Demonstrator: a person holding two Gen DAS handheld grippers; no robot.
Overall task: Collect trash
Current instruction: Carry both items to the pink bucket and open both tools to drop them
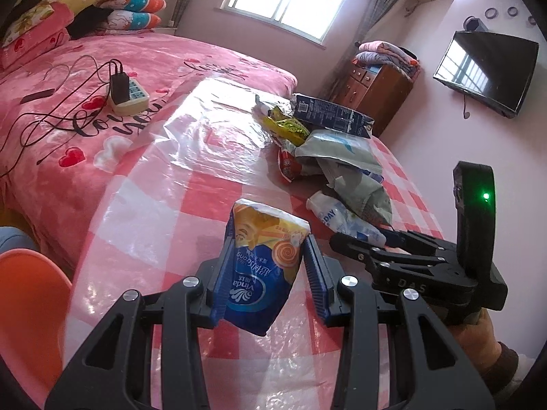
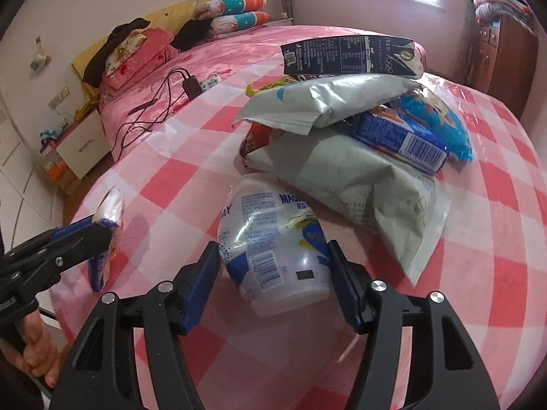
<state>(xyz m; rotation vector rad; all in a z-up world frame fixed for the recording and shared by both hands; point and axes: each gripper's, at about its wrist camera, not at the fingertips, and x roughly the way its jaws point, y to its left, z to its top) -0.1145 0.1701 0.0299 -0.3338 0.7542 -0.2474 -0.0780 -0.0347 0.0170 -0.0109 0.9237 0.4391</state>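
My left gripper point(image 1: 270, 239) is shut on a blue and yellow tissue pack point(image 1: 259, 273), held just above the pink checked tablecloth point(image 1: 191, 191). The right wrist view shows that pack point(image 2: 109, 212) in the left gripper point(image 2: 102, 222) at the left edge. A white plastic cup point(image 2: 273, 232) lies on its side between the fingers of my right gripper point(image 2: 273, 244), with both blue pads against its sides. Behind the cup is a trash pile: grey bags point(image 2: 342, 171), a blue snack packet point(image 2: 403, 136) and a dark carton point(image 2: 348, 54) on top. The left view shows the right gripper point(image 1: 359, 239) at the cup point(image 1: 338, 218).
A pink bed point(image 1: 102, 68) with a power strip point(image 1: 128, 99) and cables borders the table on the left. An orange chair point(image 1: 27, 307) stands at the near left corner. A wooden cabinet point(image 1: 376, 92) and a wall TV point(image 1: 485, 71) are beyond the table.
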